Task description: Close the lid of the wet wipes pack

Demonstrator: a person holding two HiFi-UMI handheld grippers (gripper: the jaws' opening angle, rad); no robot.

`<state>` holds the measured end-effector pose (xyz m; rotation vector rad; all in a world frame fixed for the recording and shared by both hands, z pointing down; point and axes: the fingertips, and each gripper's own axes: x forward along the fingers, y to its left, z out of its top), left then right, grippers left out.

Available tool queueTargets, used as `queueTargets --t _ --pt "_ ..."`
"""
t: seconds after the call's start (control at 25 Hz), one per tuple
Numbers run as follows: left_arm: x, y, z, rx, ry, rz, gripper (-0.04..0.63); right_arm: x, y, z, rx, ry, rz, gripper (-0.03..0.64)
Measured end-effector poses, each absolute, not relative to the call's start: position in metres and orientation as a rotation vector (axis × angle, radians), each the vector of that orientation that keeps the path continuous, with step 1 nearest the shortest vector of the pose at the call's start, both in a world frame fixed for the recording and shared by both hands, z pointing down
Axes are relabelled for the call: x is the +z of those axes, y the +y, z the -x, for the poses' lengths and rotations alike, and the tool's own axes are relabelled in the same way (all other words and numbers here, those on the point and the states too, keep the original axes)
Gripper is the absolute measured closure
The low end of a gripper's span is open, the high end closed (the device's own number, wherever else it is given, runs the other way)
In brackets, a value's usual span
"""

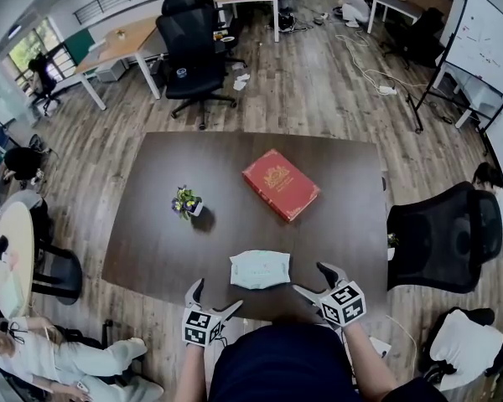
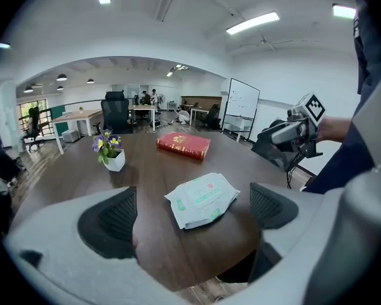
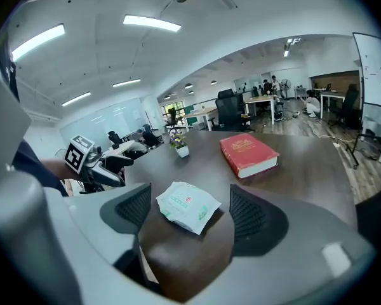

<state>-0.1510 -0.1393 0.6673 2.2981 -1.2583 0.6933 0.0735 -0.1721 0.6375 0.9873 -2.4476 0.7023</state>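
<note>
A white and green wet wipes pack lies flat near the front edge of the dark table; its lid looks flat against the pack. It shows also in the left gripper view and the right gripper view. My left gripper hovers off the table's front edge, left of the pack, jaws apart and empty. On the pack's right my right gripper is raised, jaws apart with nothing between them. Neither gripper touches the pack.
A red book lies beyond the pack toward the back right. A small white pot of purple flowers stands at mid left. Black office chairs stand beside the table, with desks behind.
</note>
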Motion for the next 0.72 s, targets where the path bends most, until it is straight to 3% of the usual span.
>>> queueTargets --t 0.72 --pt "0.653 -0.134 0.152 0.566 -1.233 -2.289 0.040 0.643 -0.154 -0.065 0.761 -2.418 -0.961 0.233"
